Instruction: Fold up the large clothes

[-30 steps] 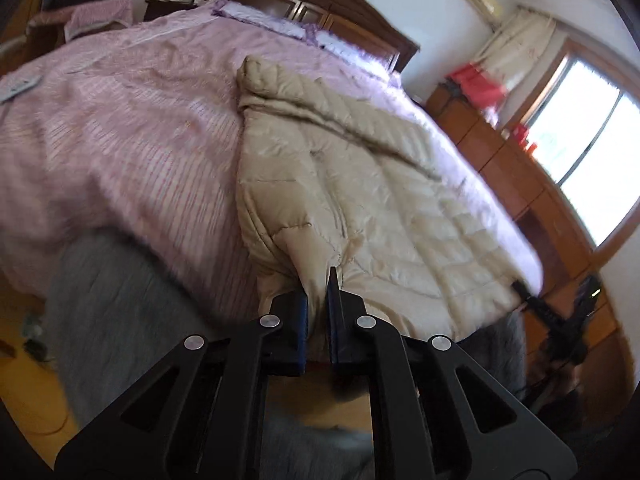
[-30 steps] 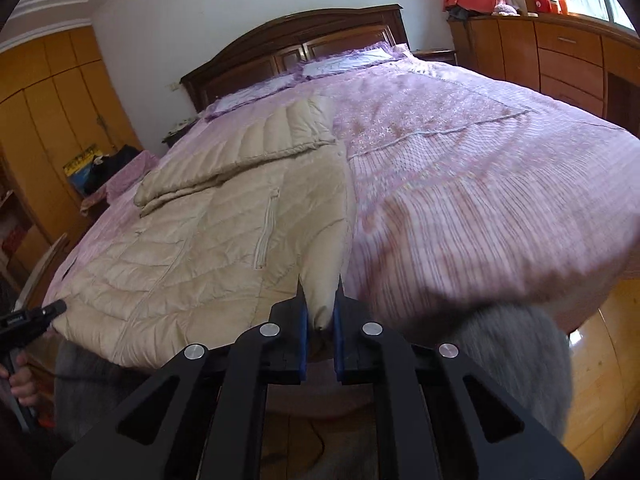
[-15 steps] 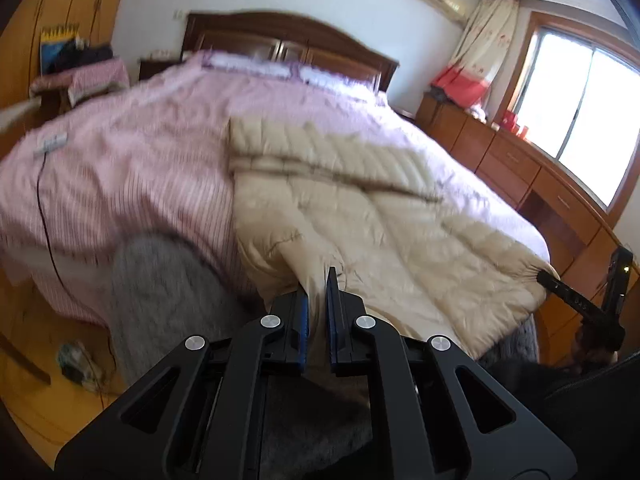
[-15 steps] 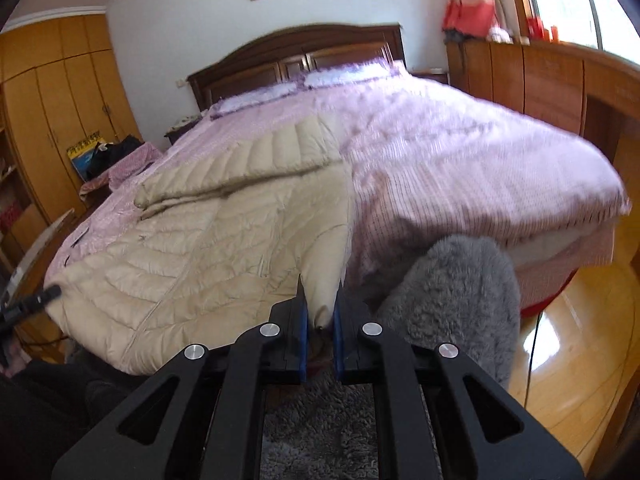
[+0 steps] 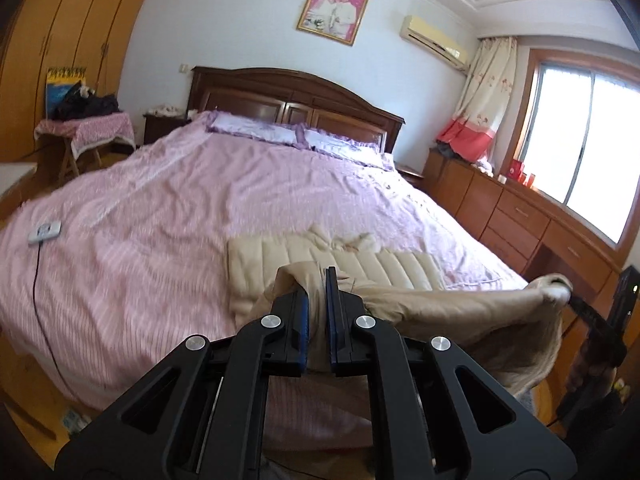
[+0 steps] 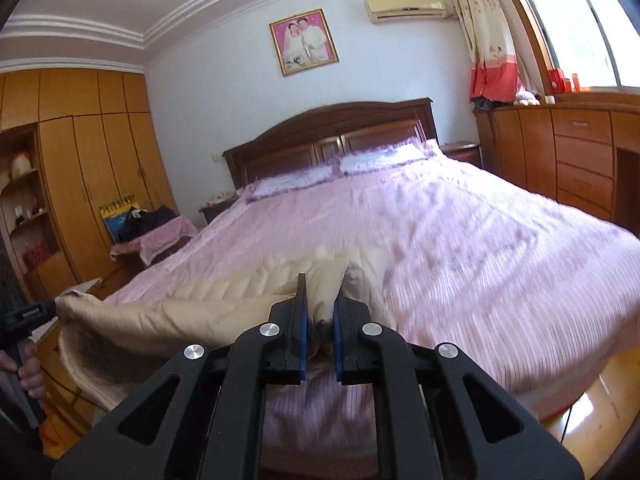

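bed, pink cover, dark headboard | framed portrait on pale wall above it | wardrobe left of bed | drawers and bright window right (curtain drawn aside)

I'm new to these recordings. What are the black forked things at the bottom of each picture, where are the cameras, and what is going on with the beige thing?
No robot here: a person holds a two-finger gripper in each hand, each with a fisheye camera looking along its fingers. The left gripper and the right gripper are each shut on one end of a beige quilted jacket, lifting its near edge. The far part lies on the pink bedspread. A white device with a cord also lies there.
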Demonstrator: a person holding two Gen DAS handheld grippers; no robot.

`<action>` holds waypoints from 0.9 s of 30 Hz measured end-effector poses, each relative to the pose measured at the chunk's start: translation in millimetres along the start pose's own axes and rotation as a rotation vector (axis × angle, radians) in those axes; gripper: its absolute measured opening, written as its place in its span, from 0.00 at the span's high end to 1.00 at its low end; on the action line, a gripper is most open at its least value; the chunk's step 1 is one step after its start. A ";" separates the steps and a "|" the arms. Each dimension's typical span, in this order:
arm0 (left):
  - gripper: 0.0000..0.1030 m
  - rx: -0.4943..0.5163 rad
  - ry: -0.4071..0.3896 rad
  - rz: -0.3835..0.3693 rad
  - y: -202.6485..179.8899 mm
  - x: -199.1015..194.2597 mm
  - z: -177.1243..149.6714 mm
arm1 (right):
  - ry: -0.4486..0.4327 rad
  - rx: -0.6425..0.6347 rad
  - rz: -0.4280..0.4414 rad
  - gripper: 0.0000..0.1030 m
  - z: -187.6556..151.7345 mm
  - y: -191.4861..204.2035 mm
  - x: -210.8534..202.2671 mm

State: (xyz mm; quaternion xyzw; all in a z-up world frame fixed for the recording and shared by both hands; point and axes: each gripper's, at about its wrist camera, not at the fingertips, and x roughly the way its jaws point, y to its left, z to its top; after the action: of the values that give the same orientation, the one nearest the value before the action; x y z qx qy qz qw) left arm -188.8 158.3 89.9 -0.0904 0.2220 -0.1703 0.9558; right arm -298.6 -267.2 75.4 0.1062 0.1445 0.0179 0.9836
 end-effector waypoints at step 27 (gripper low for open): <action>0.86 -0.181 0.295 0.230 77.3 381.5 47.6 | 0.304 0.149 -0.241 0.87 21.2 -64.0 371.5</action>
State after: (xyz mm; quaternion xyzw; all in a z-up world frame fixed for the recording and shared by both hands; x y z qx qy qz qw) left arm 176.7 94.9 -37.3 -0.1241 0.3829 -0.0511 0.9140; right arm 63.6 -309.6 -22.7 0.1568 0.3039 -0.0949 0.9349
